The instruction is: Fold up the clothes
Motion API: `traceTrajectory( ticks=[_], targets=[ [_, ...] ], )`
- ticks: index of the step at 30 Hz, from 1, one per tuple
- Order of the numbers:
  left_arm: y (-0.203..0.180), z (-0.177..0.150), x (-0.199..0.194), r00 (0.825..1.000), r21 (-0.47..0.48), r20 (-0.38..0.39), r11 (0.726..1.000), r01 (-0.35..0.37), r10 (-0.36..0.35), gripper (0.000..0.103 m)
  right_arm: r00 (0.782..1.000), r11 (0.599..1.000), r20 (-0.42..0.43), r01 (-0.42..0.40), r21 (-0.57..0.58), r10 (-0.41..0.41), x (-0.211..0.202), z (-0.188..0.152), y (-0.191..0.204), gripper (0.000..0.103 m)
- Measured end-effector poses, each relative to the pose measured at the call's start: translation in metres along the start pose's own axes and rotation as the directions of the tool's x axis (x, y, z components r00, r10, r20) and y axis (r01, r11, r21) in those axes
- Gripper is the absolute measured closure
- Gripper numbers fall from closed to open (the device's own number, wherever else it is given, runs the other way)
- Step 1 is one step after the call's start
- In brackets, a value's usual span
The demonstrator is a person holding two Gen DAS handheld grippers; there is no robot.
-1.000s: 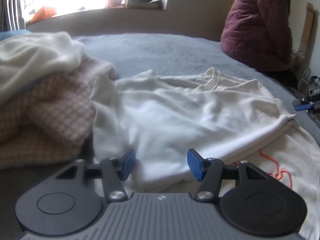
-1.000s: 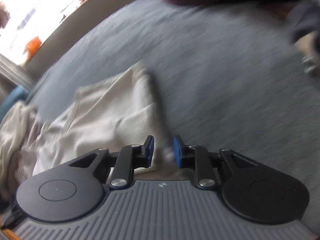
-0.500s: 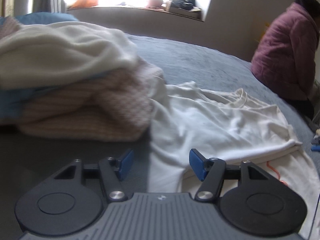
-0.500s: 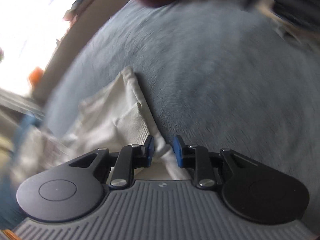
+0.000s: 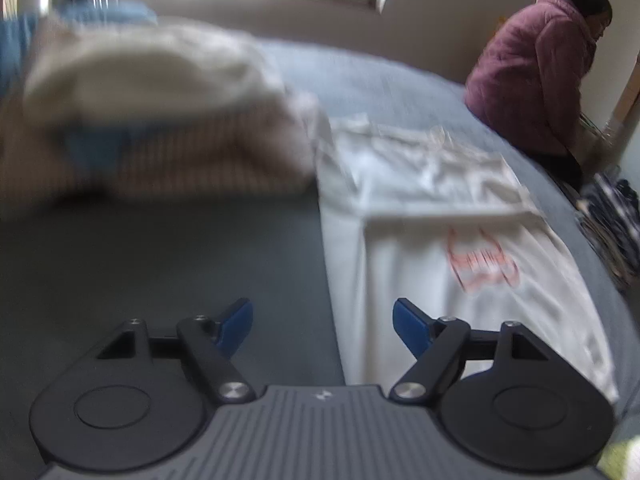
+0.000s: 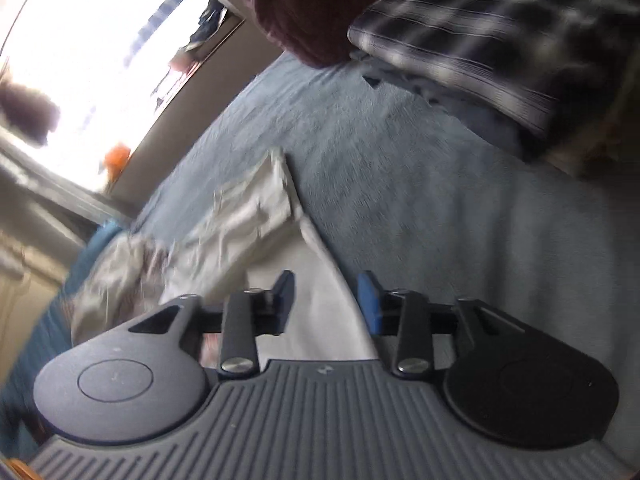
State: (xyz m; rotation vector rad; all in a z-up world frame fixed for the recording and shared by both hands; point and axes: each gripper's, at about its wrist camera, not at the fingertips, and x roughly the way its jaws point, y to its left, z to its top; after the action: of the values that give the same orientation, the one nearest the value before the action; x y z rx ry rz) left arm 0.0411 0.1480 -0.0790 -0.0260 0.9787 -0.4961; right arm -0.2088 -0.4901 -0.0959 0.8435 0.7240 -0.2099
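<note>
Two grippers, left [image 5: 322,320] and right [image 6: 326,300], jaws open over seemingly one cream shirt [image 5: 440,216].

Motion blur softens the pile of clothes [image 5: 160,112] at the left of the left wrist view, so its separate garments cannot be told apart, and the red print [image 5: 482,260] on the white shirt [image 5: 420,208] is too smeared to read. In the right wrist view a blurred plaid cloth [image 6: 492,28] is cut off by the top and right edges. The gripper body hides the shirt's near edge in both views.
</note>
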Motion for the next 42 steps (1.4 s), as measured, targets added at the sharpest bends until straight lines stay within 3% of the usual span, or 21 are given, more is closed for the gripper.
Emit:
traceTrajectory(
  ticks=[3,7,13,17,20,26,29,34,38,42],
  targets=[
    [-0.001,-0.019,0.009,0.997,-0.023,-0.065,0.999,0.032,-0.033,0.024,0.996,0.999,-0.074,0.050,-0.015,-0.051,-0.005,-0.029,-0.019,0.057],
    [-0.007,-0.042,0.025,0.990,-0.043,-0.128,0.998,0.053,-0.058,0.027,0.979,0.994,-0.172,0.113,-0.013,-0.113,0.028,-0.053,-0.034,0.057],
    [-0.015,-0.072,0.047,0.971,-0.076,-0.214,0.993,0.092,-0.106,0.028,0.976,0.995,-0.203,0.071,-0.068,-0.083,0.063,-0.056,-0.023,0.057],
    [-0.015,-0.094,0.054,0.949,-0.121,-0.277,0.985,0.123,-0.152,0.027,0.968,0.999,-0.248,0.030,-0.024,-0.035,0.083,-0.057,-0.030,0.057],
    [-0.021,-0.109,0.049,0.951,-0.078,-0.272,0.989,0.128,-0.144,0.026,0.961,0.999,-0.275,-0.008,0.050,0.022,0.078,-0.070,-0.042,0.057],
    [-0.025,-0.114,0.048,0.941,-0.072,-0.269,0.979,0.192,-0.204,0.026,0.949,0.984,-0.294,-0.065,0.165,0.112,0.070,-0.087,-0.059,0.057],
    [-0.028,-0.112,0.053,0.947,-0.073,-0.234,0.975,0.209,-0.221,0.026,0.956,0.980,-0.264,-0.083,0.181,0.129,0.075,-0.078,-0.055,0.056],
    [-0.035,-0.122,0.049,0.957,-0.064,-0.184,0.975,0.214,-0.223,0.029,0.946,0.971,-0.276,-0.113,0.212,0.170,0.085,-0.086,-0.054,0.057],
    [-0.032,-0.129,0.048,0.936,-0.062,-0.217,0.961,0.270,-0.277,0.032,0.923,0.960,-0.321,-0.137,0.244,0.213,0.080,-0.100,-0.058,0.057],
    [-0.029,-0.128,0.048,0.919,-0.047,-0.244,0.950,0.308,-0.310,0.033,0.927,0.960,-0.310,-0.139,0.241,0.212,0.078,-0.095,-0.057,0.056]
  ],
)
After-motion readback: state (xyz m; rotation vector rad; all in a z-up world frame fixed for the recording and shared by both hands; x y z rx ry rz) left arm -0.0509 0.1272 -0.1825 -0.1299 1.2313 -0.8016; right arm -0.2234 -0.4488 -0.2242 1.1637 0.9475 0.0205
